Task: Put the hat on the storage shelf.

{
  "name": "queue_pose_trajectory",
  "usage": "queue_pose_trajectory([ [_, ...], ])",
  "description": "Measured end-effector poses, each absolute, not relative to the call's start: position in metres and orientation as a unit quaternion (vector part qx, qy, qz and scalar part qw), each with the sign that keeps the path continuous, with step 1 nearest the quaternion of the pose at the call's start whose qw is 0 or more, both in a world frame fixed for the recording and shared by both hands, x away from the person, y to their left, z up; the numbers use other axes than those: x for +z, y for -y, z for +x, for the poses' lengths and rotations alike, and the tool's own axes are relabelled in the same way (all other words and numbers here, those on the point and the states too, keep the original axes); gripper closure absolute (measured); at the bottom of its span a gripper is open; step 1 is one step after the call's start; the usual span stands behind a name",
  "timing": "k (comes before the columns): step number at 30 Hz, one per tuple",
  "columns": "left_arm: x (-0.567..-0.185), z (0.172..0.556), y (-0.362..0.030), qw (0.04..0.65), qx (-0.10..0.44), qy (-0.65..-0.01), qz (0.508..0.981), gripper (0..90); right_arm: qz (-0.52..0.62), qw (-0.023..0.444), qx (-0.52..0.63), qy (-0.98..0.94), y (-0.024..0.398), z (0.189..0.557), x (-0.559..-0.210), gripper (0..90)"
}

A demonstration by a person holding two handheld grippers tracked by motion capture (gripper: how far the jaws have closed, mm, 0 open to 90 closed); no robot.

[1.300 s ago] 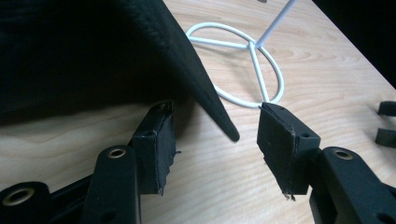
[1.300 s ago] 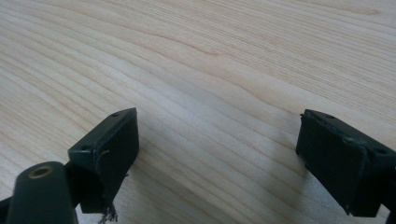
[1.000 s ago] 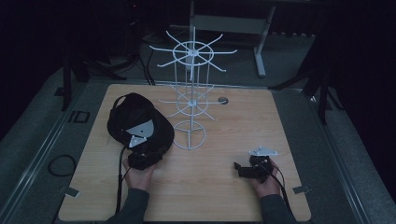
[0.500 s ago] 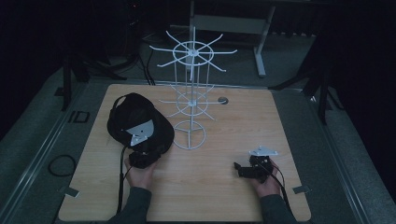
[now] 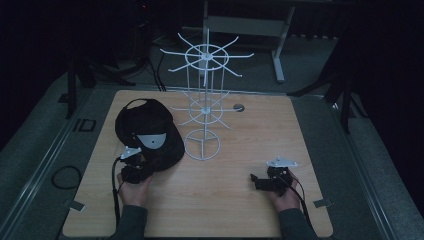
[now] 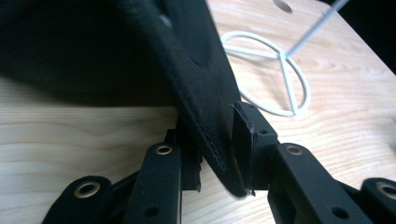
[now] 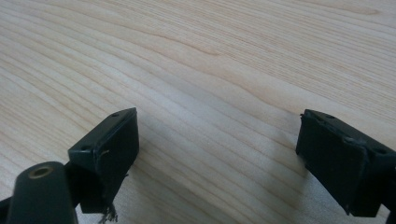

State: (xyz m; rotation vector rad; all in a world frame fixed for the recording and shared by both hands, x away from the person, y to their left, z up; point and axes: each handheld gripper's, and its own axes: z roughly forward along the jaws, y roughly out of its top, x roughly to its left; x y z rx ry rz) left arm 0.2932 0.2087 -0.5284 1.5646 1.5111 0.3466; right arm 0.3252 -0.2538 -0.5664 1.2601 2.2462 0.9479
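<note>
My left gripper (image 6: 219, 163) is clamped on the brim edge of the black cap (image 5: 145, 132). The crown lies at twelve o'clock from it, and the white wire rack (image 5: 204, 100) stands at about two o'clock, its ring base just beside the cap. The cap is soft dark fabric with a pale patch. My right gripper (image 7: 219, 154) rests well apart at the table's (image 5: 240, 200) near right, jaws spread wide and empty.

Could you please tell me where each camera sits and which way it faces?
High view: above the person's side, facing forward and down on the table; both hands, left gripper and right gripper show.
Left gripper view: on that gripper, facing along its jaws, shut on the cap.
Right gripper view: facing bare wood between open jaws.
Shared: high and left views both show the cap and the rack.
</note>
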Motion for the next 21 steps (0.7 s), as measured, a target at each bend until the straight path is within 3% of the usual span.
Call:
queue_pose_trajectory([
  [5,-0.527,0.293,-0.227,0.459,0.151,-0.629,0.61,67.9,0.451,0.197,0.339,-0.802,0.254,0.325,-0.566,13.0],
  [6,-0.528,0.293,-0.228,0.46,0.148,-0.631,0.607,63.7,0.45,0.198,0.339,-0.802,0.254,0.325,-0.566,13.0],
  [12,-0.541,0.296,-0.213,0.446,0.128,-0.625,0.628,53.4,0.45,0.198,0.339,-0.802,0.254,0.325,-0.566,13.0],
  [21,-0.55,0.297,-0.204,0.427,0.13,-0.624,0.642,51.2,0.449,0.198,0.339,-0.803,0.254,0.325,-0.566,13.0],
])
